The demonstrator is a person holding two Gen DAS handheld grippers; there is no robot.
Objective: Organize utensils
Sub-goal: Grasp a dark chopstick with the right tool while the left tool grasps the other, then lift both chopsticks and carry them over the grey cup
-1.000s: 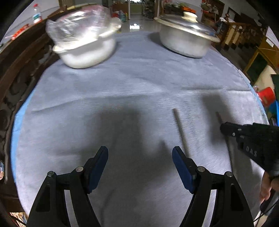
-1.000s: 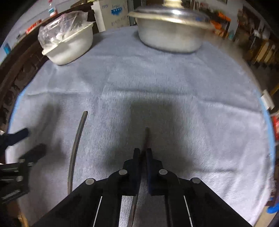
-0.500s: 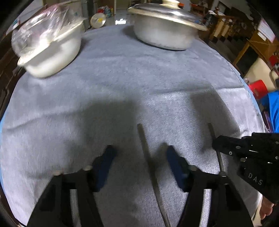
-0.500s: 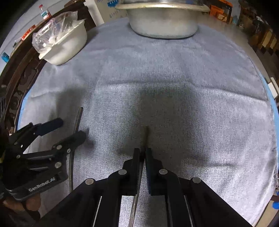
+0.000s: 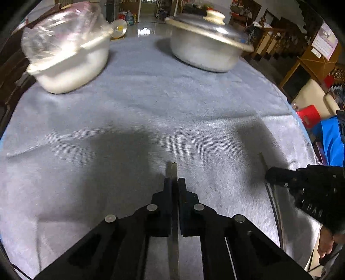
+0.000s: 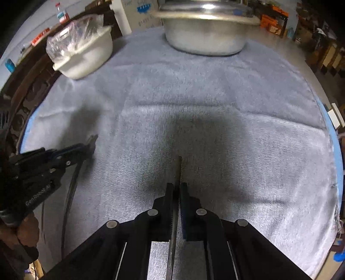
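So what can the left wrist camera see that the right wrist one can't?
Only the left wrist view shows the pot's lid from above with its knob, plus a red stool. Only the right wrist view shows a bottle on the far ledge. Both show the white bowl, the grey cloth, and each claw shut on a thin metal utensil.

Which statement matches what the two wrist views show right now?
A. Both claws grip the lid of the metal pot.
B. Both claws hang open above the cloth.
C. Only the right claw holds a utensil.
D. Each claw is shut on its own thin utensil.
D: the left claw is shut on a thin utensil, its jaws having just closed, and the right claw is shut on another thin utensil over the grey cloth.
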